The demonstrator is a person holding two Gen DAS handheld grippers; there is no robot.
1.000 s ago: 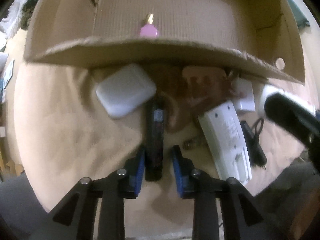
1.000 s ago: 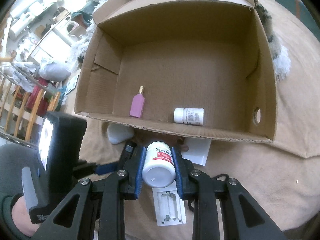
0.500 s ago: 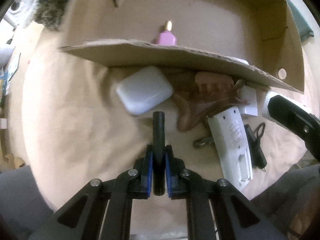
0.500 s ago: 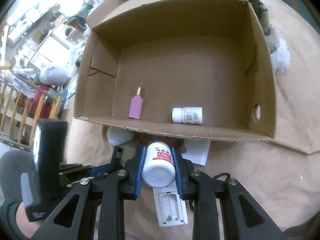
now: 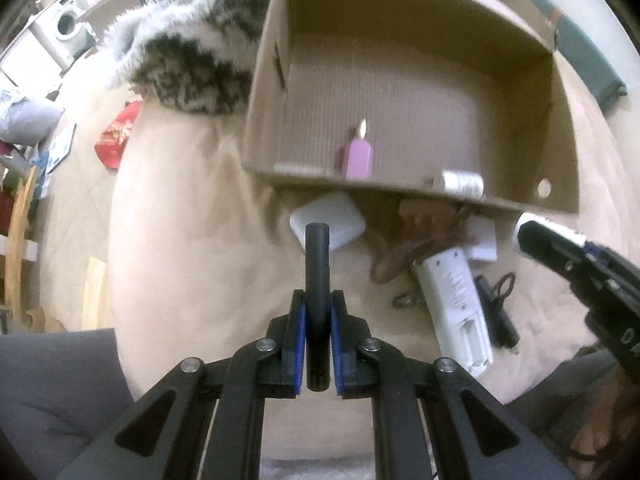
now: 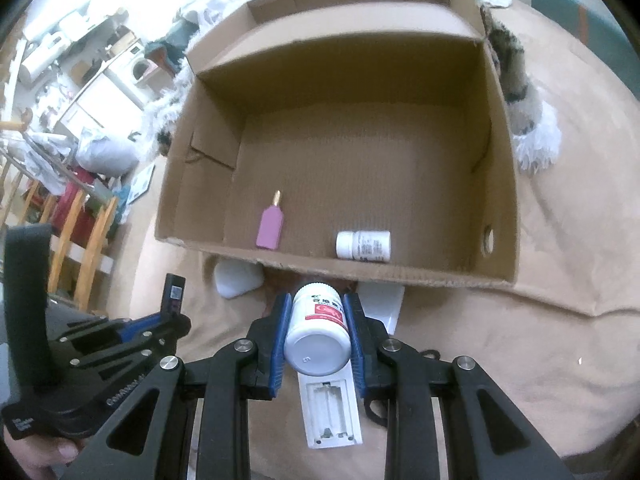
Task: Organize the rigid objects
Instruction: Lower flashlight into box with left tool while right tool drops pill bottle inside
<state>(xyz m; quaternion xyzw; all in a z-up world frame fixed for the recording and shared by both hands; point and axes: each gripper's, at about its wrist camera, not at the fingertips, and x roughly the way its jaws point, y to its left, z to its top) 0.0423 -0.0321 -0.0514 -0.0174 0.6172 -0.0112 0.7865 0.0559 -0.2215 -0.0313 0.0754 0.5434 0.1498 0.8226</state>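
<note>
My left gripper (image 5: pixel 318 312) is shut on a slim black stick-shaped object (image 5: pixel 317 264) and holds it above the beige surface, in front of the cardboard box (image 5: pixel 400 60). The left gripper also shows in the right wrist view (image 6: pixel 160 320). My right gripper (image 6: pixel 318 320) is shut on a white pill bottle (image 6: pixel 318 332) with a red label, just short of the box's near wall (image 6: pixel 360 272). Inside the box lie a pink bottle (image 6: pixel 270 228) and a small white bottle (image 6: pixel 363 245).
On the surface by the box lie a white case (image 5: pixel 328 224), a white remote with its battery bay open (image 5: pixel 456 304), a black cable plug (image 5: pixel 496 312) and a white card (image 6: pixel 380 304). A fluffy grey-white throw (image 5: pixel 188 52) lies behind the box. Furniture stands at the left.
My left gripper closed on the black object and lifted it off the surface, pulling back and up. My right gripper stayed shut on the pill bottle, almost still.
</note>
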